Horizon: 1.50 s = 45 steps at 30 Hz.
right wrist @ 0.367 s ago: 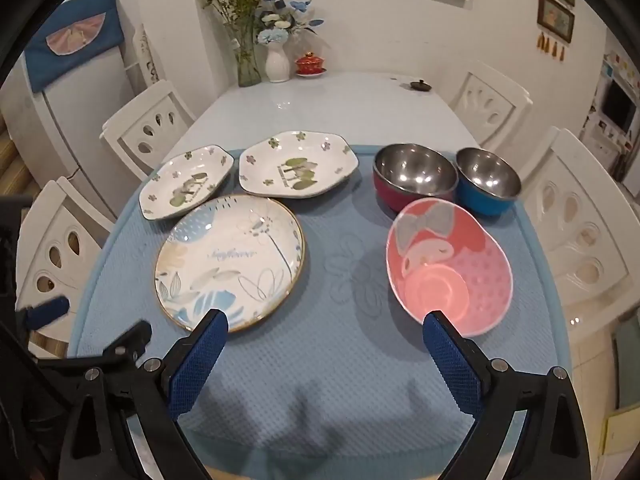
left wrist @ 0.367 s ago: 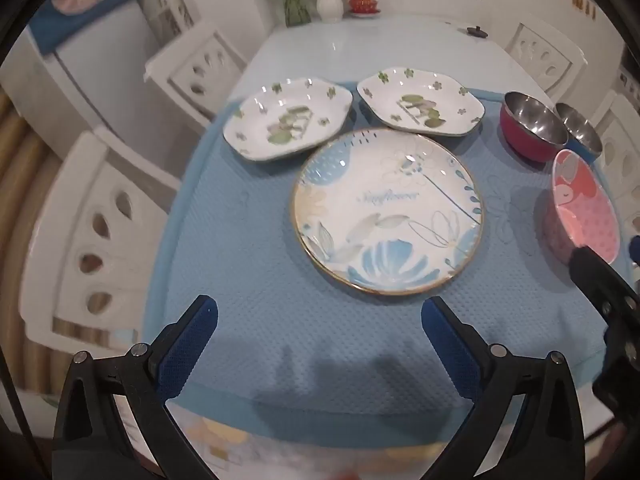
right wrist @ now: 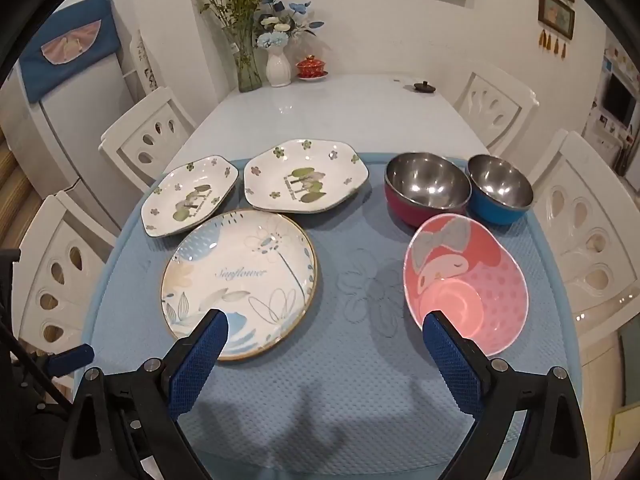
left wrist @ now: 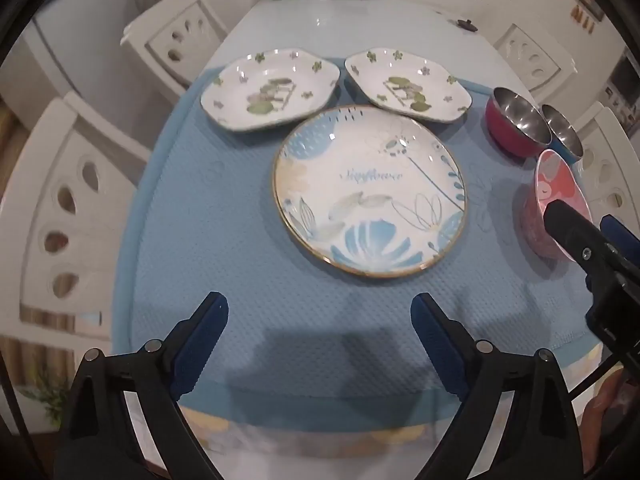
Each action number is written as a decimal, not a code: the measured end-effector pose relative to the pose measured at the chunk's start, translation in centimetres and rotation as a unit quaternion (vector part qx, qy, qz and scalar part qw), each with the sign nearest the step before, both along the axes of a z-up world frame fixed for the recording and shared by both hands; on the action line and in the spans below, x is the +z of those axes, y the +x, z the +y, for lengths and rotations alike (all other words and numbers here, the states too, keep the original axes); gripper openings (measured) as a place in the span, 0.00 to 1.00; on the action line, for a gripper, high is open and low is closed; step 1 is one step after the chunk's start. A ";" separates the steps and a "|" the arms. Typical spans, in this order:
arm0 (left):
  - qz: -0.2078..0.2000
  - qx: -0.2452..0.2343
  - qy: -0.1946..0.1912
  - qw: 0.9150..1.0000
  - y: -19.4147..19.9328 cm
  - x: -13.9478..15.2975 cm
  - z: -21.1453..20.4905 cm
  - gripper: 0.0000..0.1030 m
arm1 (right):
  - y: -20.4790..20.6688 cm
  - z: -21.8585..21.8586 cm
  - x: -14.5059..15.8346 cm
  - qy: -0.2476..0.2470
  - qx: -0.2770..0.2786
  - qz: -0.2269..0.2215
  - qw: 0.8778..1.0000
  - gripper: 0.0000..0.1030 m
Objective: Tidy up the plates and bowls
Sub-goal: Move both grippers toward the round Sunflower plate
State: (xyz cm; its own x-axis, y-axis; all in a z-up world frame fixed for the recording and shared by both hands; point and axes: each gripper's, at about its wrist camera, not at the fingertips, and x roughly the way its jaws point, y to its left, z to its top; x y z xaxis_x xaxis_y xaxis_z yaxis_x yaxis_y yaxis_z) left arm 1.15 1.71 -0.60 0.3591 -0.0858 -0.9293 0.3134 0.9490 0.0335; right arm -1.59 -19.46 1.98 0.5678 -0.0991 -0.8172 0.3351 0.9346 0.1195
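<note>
A round "Sunflower" plate (left wrist: 370, 190) (right wrist: 240, 282) lies on the blue mat. Behind it lie two white flowered dishes, one at the left (left wrist: 270, 88) (right wrist: 190, 200) and one at the right (left wrist: 406, 86) (right wrist: 306, 178). A pink cartoon bowl (right wrist: 466, 280) (left wrist: 554, 196), a red steel bowl (right wrist: 426, 186) (left wrist: 516, 122) and a blue steel bowl (right wrist: 500, 188) (left wrist: 566, 134) stand at the right. My left gripper (left wrist: 320, 320) is open and empty, just short of the round plate. My right gripper (right wrist: 326, 338) is open and empty, over the mat between the round plate and the pink bowl.
The blue mat (right wrist: 360, 292) covers the near end of a white table (right wrist: 340, 108). White chairs (right wrist: 148, 140) (right wrist: 496, 108) stand on both sides. Vases with flowers (right wrist: 278, 66) and a red lidded cup (right wrist: 310, 66) stand at the far end.
The left wrist view has swung left and come closer to the plates. My right gripper has moved slightly forward toward the dishes. Both stay open.
</note>
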 end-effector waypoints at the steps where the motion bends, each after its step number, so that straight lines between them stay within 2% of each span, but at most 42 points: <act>1: -0.008 0.001 0.000 1.000 0.3 0.5 0.4 0.90 | 0.2 0.8 0.2 -0.001 -0.003 -0.002 1.000 0.94; 7: -0.058 0.004 -0.009 0.998 1.9 3.1 2.6 0.89 | 0.5 7.1 0.9 -0.017 -0.012 -0.016 1.000 0.94; 9: -0.079 0.005 -0.008 0.997 2.4 4.1 3.2 0.89 | 0.6 7.9 0.9 -0.020 -0.014 -0.018 1.000 0.94; 11: -0.086 0.005 -0.019 0.996 3.0 4.6 3.8 0.88 | 0.8 8.5 0.9 -0.024 -0.014 -0.017 0.999 0.94; 14: -0.100 0.009 -0.016 0.995 3.7 4.8 4.2 0.88 | 1.3 9.2 1.0 -0.024 -0.015 -0.016 0.999 0.94; 24: -0.088 0.010 -0.041 0.995 6.1 3.6 4.5 0.88 | 3.5 10.0 0.5 -0.041 -0.014 0.002 0.999 0.94; 30: -0.069 0.004 -0.048 0.996 6.9 2.6 4.3 0.87 | 4.5 9.5 -0.8 -0.029 -0.023 0.020 0.999 0.94; 45: -0.067 -0.008 -0.065 0.996 6.7 2.5 3.7 0.88 | 4.7 7.5 -1.5 -0.012 -0.046 0.033 0.998 0.94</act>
